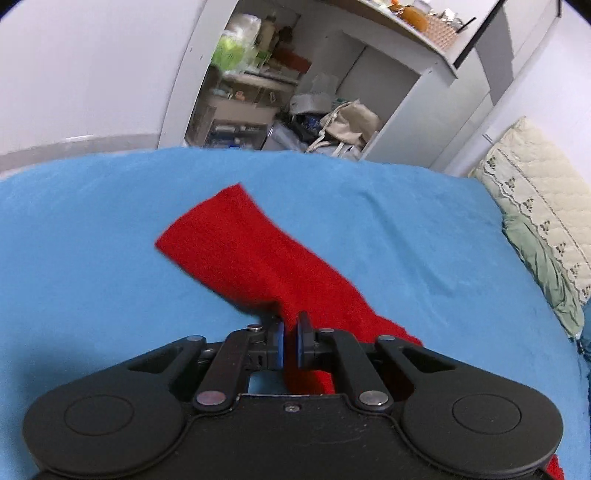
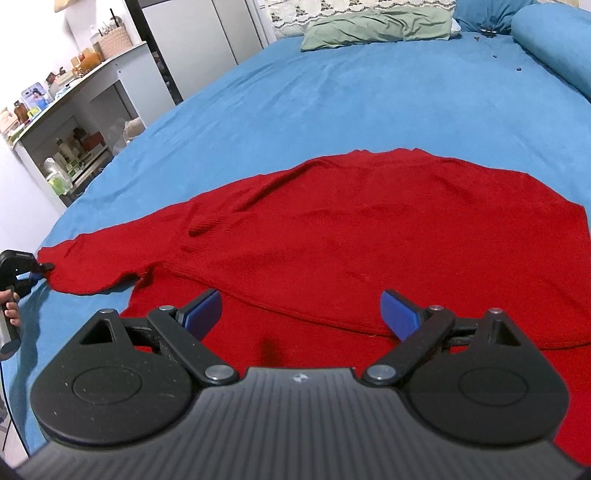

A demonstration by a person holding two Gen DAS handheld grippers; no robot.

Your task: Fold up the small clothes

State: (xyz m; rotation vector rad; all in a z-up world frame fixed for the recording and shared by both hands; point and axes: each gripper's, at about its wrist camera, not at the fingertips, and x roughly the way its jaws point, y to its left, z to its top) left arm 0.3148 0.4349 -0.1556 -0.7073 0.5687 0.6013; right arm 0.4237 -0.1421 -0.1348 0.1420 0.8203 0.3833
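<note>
A red knit sweater [image 2: 351,229] lies spread on the blue bed sheet [image 2: 332,92]. Its sleeve [image 1: 255,251] stretches out to the left. My left gripper [image 1: 290,332] is shut on the edge of that sleeve; it also shows in the right wrist view [image 2: 40,269] pinching the sleeve's cuff end. My right gripper [image 2: 301,310] is open and empty, hovering just above the sweater's body near its front hem.
A white shelf unit [image 1: 295,74] with clutter stands beyond the bed's far edge. A cream quilted pillow [image 1: 535,206] and a green pillow [image 2: 376,26] lie at the head of the bed. A blue bolster [image 2: 554,40] lies at the right.
</note>
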